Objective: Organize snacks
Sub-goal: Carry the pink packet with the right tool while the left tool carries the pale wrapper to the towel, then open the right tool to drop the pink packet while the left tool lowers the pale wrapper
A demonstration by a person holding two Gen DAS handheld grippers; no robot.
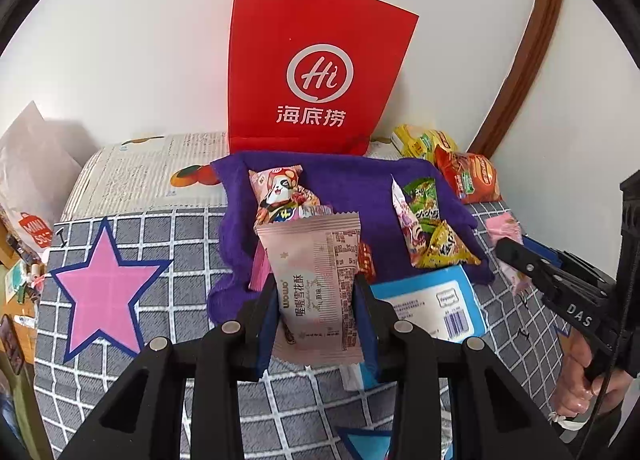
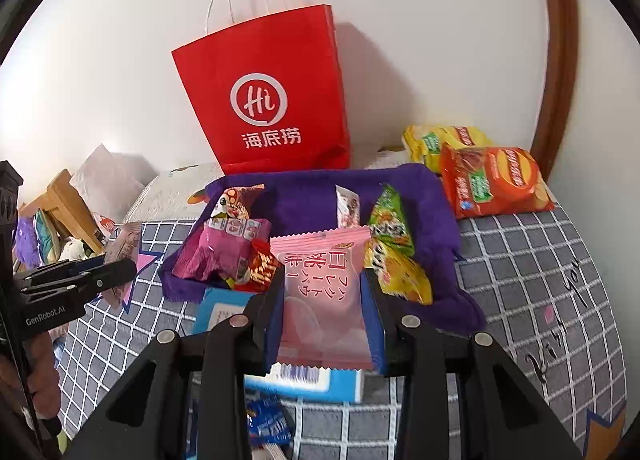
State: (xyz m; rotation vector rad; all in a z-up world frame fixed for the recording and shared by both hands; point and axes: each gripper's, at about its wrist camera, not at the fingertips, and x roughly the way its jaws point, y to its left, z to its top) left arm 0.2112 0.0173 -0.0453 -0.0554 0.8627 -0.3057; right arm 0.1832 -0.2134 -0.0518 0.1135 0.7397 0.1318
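The left gripper (image 1: 316, 300) has its fingers closed on a pale pink snack packet (image 1: 316, 284), held above the near edge of the purple cloth (image 1: 236, 228). The right gripper (image 2: 324, 300) has its fingers closed on a pink peach wafer packet (image 2: 324, 292), held above the same cloth, in front of the red paper bag (image 2: 268, 100).

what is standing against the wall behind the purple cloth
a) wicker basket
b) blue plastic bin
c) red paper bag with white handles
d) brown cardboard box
c: a red paper bag with white string handles and a white "Hi" logo stands upright at the wall, just behind the purple cloth.
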